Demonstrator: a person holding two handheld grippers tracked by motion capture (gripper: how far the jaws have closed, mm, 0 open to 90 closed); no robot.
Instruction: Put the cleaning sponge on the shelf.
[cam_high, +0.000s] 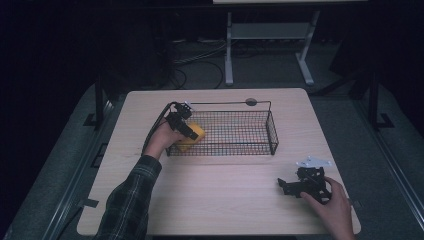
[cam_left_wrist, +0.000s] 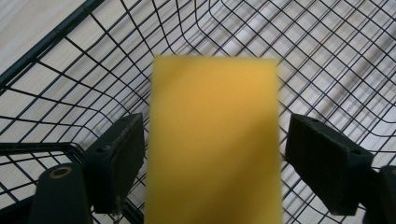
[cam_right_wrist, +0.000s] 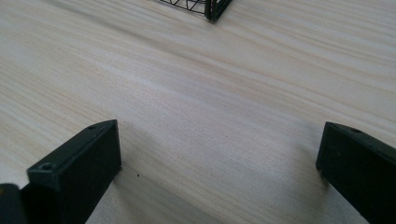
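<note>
While the right hand rests on the table (cam_high: 225, 175):
L gripper (cam_left_wrist: 212, 140): jaws apart, yellow block (cam_left_wrist: 215, 140) between, w/ gaps.
Block: inside wire basket (cam_high: 250, 131), left end.
R gripper (cam_right_wrist: 219, 158): spread wide, nothing between.

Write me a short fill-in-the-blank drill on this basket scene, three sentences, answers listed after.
1. The yellow block sits between the left gripper jaws, over the ____ end of the wire basket in the high view.
2. The right gripper rests on the table with its jaws ____.
3. The basket is made of black ____.

Missing words: left; open; wire
</note>
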